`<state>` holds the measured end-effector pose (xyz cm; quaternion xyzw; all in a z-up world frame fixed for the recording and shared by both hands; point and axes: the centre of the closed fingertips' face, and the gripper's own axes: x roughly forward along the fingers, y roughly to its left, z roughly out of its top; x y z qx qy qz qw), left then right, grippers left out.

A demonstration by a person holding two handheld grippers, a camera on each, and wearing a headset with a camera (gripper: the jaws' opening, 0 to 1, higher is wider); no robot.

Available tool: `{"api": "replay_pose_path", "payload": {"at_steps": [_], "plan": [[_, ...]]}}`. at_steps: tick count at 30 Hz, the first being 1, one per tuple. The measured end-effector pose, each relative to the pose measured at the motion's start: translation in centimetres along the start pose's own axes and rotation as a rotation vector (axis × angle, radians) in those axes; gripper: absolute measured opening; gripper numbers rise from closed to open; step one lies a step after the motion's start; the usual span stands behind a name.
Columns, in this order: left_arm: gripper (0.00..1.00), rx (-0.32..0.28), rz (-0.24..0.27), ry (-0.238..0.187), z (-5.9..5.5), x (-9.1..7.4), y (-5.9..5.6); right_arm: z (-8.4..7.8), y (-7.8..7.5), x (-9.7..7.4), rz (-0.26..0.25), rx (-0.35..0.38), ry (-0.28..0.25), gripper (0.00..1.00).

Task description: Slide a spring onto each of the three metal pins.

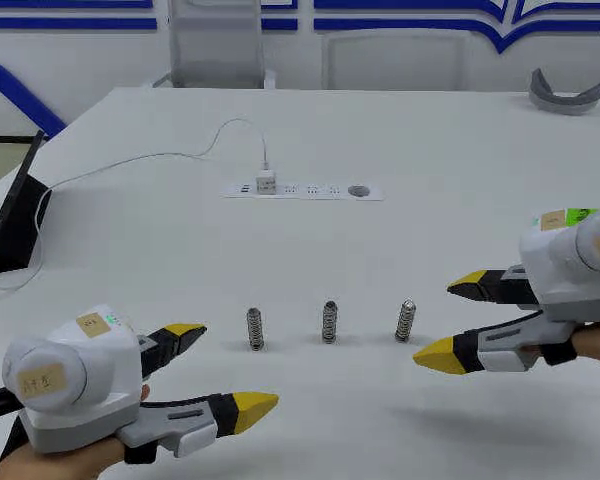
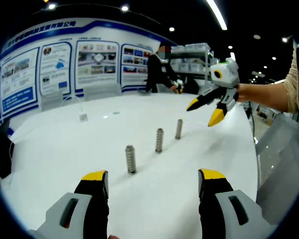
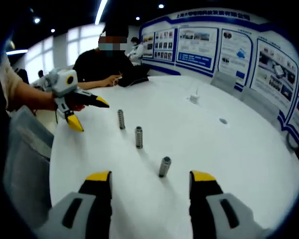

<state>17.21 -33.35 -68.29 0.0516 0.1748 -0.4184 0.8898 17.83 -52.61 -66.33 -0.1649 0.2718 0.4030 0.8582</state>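
Three upright metal pins stand in a row on the white table, each with a spring around it: the left one [image 1: 255, 329] [image 2: 131, 159] [image 3: 121, 119], the middle one [image 1: 329, 321] [image 2: 159, 140] [image 3: 138, 137] and the right one [image 1: 406, 320] [image 2: 179, 128] [image 3: 164, 166]. My left gripper [image 1: 228, 368] [image 2: 153, 178] [image 3: 89, 112] hovers open at the near left of the row, holding nothing. To the right of the row my right gripper [image 1: 455, 319] [image 3: 149, 178] [image 2: 203, 111] is open and holds nothing.
A white power strip [image 1: 302, 190] with a plugged charger [image 1: 266, 181] and its cable lies mid-table. A dark tablet [image 1: 12, 215] leans at the left edge. A grey curved object [image 1: 565, 97] sits at the far right. A person [image 3: 109, 62] sits at the table.
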Motion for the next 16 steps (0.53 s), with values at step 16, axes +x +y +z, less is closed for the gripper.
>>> {"api": "replay_pose_path", "payload": {"at_steps": [16], "plan": [[0.75, -0.015, 0.015, -0.014, 0.0, -0.5, -0.2, -0.3, 0.0, -1.3, -0.064, 0.059, -0.127, 0.69]]}}
